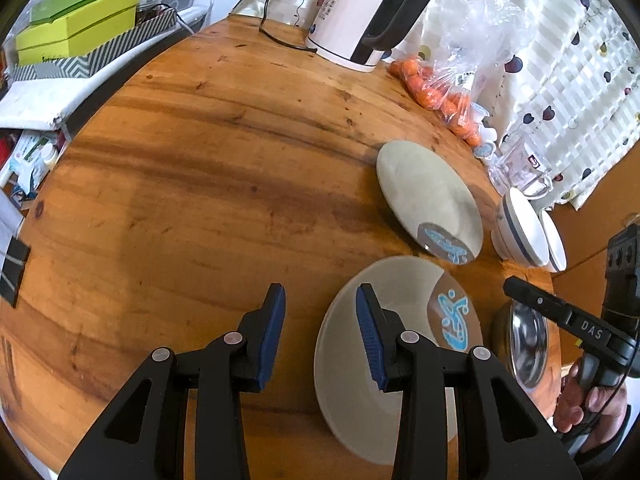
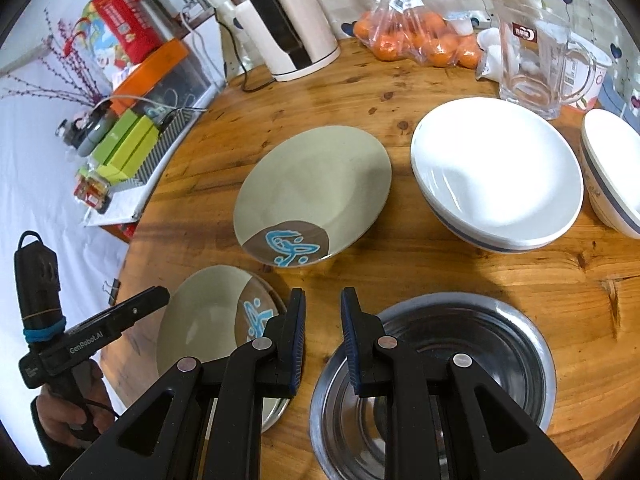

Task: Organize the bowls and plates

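nothing is held yet, so this looks like the approach step before the first pickup. the left gripper (image 1: 320, 336) is hung over the wooden table (image 1: 200, 184) with its fingers apart and only air between them; the near beige plate (image 1: 380, 360) sits just under its right finger, at about 3 o'clock from the gap. the right gripper (image 2: 323, 340) is seen with its fingers a narrow gap apart, clamped on nothing, poised between that same near beige plate (image 2: 208, 320) at 9 o'clock and the steel bowl (image 2: 460, 360) at 3 o'clock.

the second beige plate (image 2: 316, 188) is found at 12 o'clock from the right gripper, clear of the first one. the stacked white bowls (image 2: 496, 176) are at roughly 2 o'clock, with another white bowl (image 2: 612, 176) beside them at the frame edge. how many bowls are in that stack can't be told for sure, maybe two.

for the next move, a plate rim probably has to be taken between one gripper's fingers so the two matching plates can be stacked. the plates lie flat, so a low, shallow angle at the rim would be called for, and the right fingers would need to be spread first.
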A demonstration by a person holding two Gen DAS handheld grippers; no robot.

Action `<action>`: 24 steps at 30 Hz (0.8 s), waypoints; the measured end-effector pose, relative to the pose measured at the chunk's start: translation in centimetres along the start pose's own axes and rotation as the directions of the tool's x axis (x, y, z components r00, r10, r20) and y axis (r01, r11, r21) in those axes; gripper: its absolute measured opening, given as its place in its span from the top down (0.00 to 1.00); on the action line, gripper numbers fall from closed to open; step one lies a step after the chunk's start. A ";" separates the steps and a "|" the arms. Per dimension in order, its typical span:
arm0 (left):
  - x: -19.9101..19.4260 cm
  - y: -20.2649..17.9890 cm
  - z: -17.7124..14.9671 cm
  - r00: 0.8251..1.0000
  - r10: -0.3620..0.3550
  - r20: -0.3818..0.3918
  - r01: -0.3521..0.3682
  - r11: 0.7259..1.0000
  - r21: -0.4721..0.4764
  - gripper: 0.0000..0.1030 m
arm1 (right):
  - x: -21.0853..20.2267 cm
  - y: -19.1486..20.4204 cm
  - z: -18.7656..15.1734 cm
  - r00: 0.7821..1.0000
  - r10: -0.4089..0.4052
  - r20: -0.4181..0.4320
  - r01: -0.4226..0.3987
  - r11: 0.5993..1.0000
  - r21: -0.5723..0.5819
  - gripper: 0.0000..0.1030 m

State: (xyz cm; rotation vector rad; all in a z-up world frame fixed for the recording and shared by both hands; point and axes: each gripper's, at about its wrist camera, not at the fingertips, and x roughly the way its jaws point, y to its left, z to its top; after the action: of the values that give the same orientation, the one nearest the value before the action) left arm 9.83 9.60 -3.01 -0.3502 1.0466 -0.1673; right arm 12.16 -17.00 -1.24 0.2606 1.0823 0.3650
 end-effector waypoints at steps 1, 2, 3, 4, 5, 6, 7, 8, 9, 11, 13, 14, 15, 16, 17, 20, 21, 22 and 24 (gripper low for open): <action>0.1 -0.1 0.4 1.000 -0.005 0.001 0.005 1.000 0.001 0.63 | 0.1 -0.1 0.1 1.000 0.002 -0.001 -0.002 1.000 0.007 0.82; 0.2 -0.2 0.6 1.000 -0.007 0.001 0.007 1.000 0.002 0.63 | 0.2 -0.2 0.3 1.000 0.003 -0.003 -0.003 1.000 0.012 0.82; 0.3 -0.3 0.9 1.000 -0.009 0.001 0.009 1.000 0.004 0.63 | 0.4 -0.3 0.4 1.000 0.005 -0.004 -0.005 1.000 0.017 0.82; 0.4 -0.4 1.2 1.000 -0.011 0.001 0.011 1.000 0.007 0.63 | 0.4 -0.4 0.5 1.000 0.003 -0.004 -0.003 1.000 0.018 0.82; 0.6 -0.6 1.4 1.000 -0.015 0.000 0.015 1.000 0.011 0.63 | 0.5 -0.4 0.5 1.000 0.002 -0.005 -0.002 1.000 0.018 0.82; 0.6 -0.8 1.7 1.000 -0.017 -0.001 0.017 1.000 0.015 0.63 | 0.6 -0.5 0.6 1.000 0.002 -0.005 -0.002 1.000 0.020 0.82; 0.8 -1.0 1.9 1.000 -0.020 -0.002 0.020 1.000 0.021 0.63 | 0.7 -0.5 0.8 1.000 0.002 -0.005 -0.002 1.000 0.022 0.82; 1.0 -1.2 2.2 1.000 -0.021 -0.005 0.021 0.999 0.027 0.63 | 0.8 -0.6 1.0 1.000 0.003 -0.006 -0.003 1.000 0.024 0.82; 1.2 -1.4 2.4 1.000 -0.022 -0.007 0.023 0.999 0.033 0.63 | 0.9 -0.6 1.1 1.000 0.002 -0.007 -0.002 1.000 0.026 0.82; 1.5 -1.8 2.8 1.000 -0.025 -0.009 0.025 0.999 0.044 0.63 | 1.0 -0.7 1.3 1.000 0.001 -0.007 -0.001 1.000 0.030 0.82; 1.8 -2.1 3.2 1.000 -0.025 -0.010 0.026 0.998 0.055 0.63 | 1.1 -0.8 1.6 1.000 0.001 -0.007 -0.001 0.999 0.038 0.82; 1.9 -2.2 3.4 1.000 -0.027 -0.011 0.028 0.998 0.061 0.63 | 1.2 -0.9 1.7 1.000 0.002 -0.007 -0.002 0.999 0.043 0.82; 2.1 -2.4 3.6 1.000 -0.029 -0.011 0.030 0.997 0.066 0.63 | 1.2 -0.9 1.8 1.000 0.003 -0.007 -0.002 0.999 0.046 0.82; 2.2 -2.5 3.8 0.999 -0.031 -0.011 0.031 0.997 0.070 0.63 | 1.3 -1.0 2.0 1.000 0.003 -0.007 -0.003 0.999 0.050 0.82; 2.4 -2.6 4.1 1.000 -0.028 -0.011 0.029 0.997 0.076 0.63 | 1.3 -1.1 2.1 1.000 0.003 -0.006 -0.003 0.999 0.053 0.81; 3.0 -2.9 4.7 1.000 -0.026 -0.016 0.027 0.995 0.092 0.63 | 1.5 -1.2 2.4 1.000 0.000 -0.004 0.000 0.998 0.063 0.78; 3.2 -3.0 4.9 1.000 -0.026 -0.018 0.027 0.995 0.094 0.63 | 1.5 -1.3 2.5 1.000 0.000 -0.003 0.001 0.998 0.067 0.77; 3.4 -3.1 5.2 0.999 -0.028 -0.020 0.030 0.995 0.098 0.63 | 1.6 -1.3 2.6 1.000 0.000 -0.002 0.000 0.997 0.072 0.75; 3.8 -3.3 5.6 0.999 -0.033 -0.019 0.035 0.994 0.099 0.63 | 1.7 -1.4 2.9 1.000 -0.003 0.000 0.003 0.997 0.080 0.71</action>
State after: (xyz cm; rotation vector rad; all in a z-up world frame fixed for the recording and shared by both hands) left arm 16.65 6.57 -2.39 -0.2767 1.0462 -0.2526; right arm 15.72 -17.68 -1.91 0.3304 1.0983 0.3189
